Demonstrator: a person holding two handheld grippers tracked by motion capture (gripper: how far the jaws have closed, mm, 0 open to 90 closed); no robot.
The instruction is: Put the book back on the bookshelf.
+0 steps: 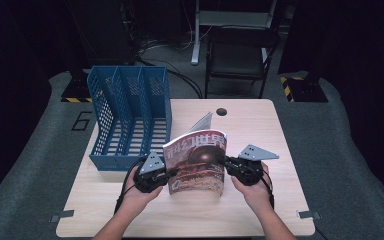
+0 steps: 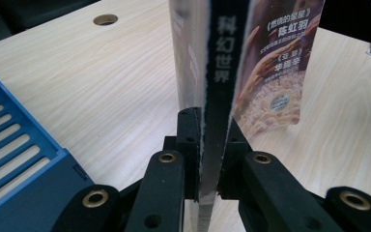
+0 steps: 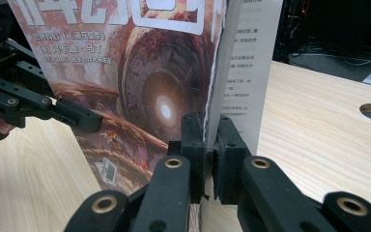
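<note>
Standing upright on the wooden table (image 1: 260, 130), a magazine (image 1: 197, 162) with a reddish cover is held between two grippers, its lower edge bowed toward the near side. Left gripper (image 1: 169, 174): jaws clamped on the magazine's left edge, the spine side; in the left gripper view the pads (image 2: 189, 140) press the black spine from both sides. Right gripper (image 1: 228, 163): jaws closed tight on the right edge, where the right gripper view shows the pads (image 3: 193, 140) pinching the cover while loose inner pages fan out behind. Blue file rack (image 1: 130, 117): three slotted compartments, standing just left of and beyond the magazine, near the table's far left corner. Folding chair (image 1: 240, 55): on the floor beyond the far edge
</note>
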